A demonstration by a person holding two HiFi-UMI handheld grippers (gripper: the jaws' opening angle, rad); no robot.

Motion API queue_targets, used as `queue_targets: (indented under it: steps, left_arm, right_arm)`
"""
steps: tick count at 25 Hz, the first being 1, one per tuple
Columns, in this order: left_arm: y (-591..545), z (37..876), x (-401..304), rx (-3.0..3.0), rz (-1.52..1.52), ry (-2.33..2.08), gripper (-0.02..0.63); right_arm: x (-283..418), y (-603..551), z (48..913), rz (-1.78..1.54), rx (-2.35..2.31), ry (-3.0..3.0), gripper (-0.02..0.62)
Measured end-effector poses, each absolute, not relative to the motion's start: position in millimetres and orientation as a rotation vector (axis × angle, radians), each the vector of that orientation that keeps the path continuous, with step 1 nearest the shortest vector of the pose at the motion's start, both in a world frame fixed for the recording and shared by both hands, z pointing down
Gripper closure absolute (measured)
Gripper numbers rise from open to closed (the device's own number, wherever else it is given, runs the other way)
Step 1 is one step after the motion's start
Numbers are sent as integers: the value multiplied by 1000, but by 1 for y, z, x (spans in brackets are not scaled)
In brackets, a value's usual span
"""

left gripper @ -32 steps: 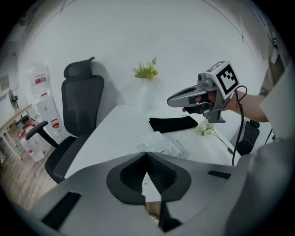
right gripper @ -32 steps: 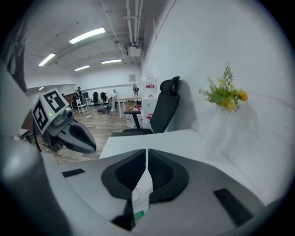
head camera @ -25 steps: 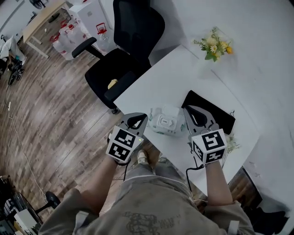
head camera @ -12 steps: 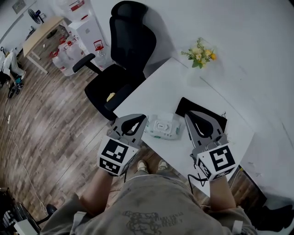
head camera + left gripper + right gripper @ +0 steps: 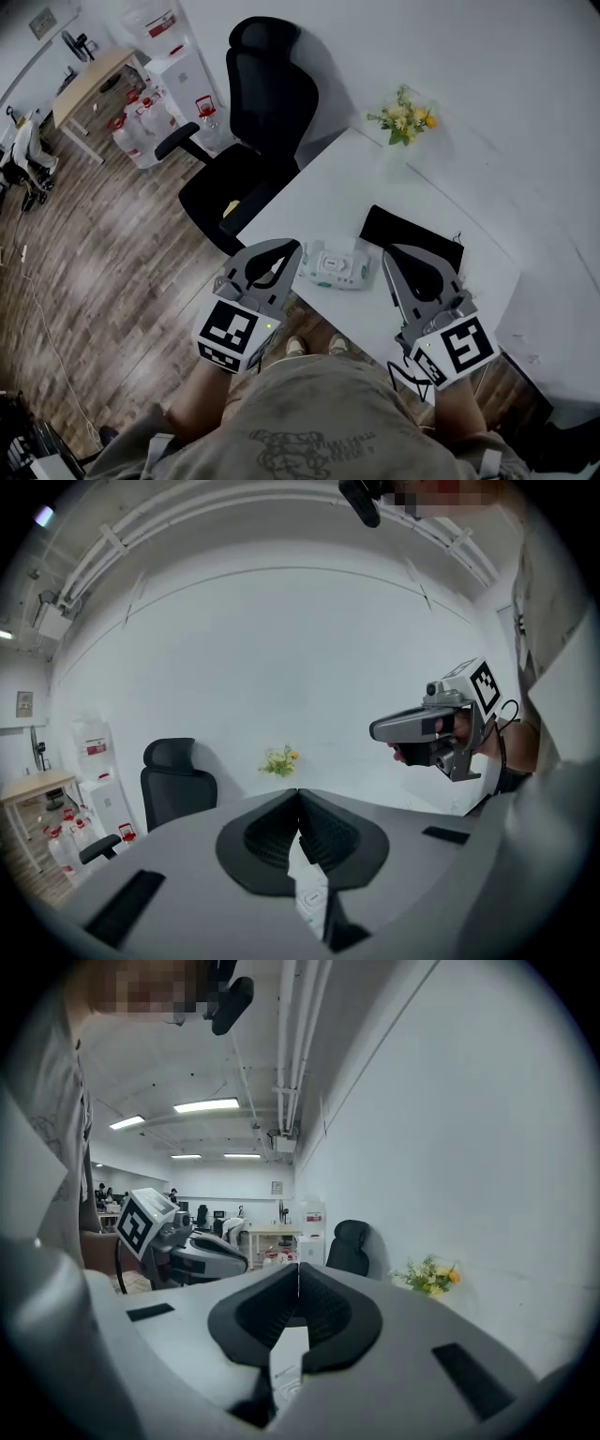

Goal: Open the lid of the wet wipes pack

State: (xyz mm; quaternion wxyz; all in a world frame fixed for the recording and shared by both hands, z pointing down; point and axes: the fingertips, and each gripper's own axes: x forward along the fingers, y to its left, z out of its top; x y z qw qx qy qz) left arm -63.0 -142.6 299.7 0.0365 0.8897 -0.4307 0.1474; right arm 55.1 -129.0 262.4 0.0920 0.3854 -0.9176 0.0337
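Observation:
The wet wipes pack lies flat on the white table near its front edge, its white flip lid down. My left gripper hangs just left of the pack and above it, jaws shut on nothing. My right gripper hangs to the pack's right, also shut and holding nothing. In the left gripper view the jaws meet at the tips, and a strip of the pack shows below them. The right gripper view shows closed jaws with the pack beneath.
A black mat lies behind the right gripper. A small bunch of flowers stands at the table's far side by the wall. A black office chair stands at the table's left corner. Water bottles sit on the wooden floor beyond.
Both grippers have risen off the table toward the head camera and now hang above the pack's sides. The pack has stayed in place with its lid down.

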Motion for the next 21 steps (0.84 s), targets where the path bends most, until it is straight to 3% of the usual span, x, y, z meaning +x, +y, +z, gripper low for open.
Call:
queue_targets:
  steps: [21]
  left_arm:
    - [-140,309,-74,2651,467,-1371,589]
  right_arm:
    - [58,-135,284,176,1124,-2715,563]
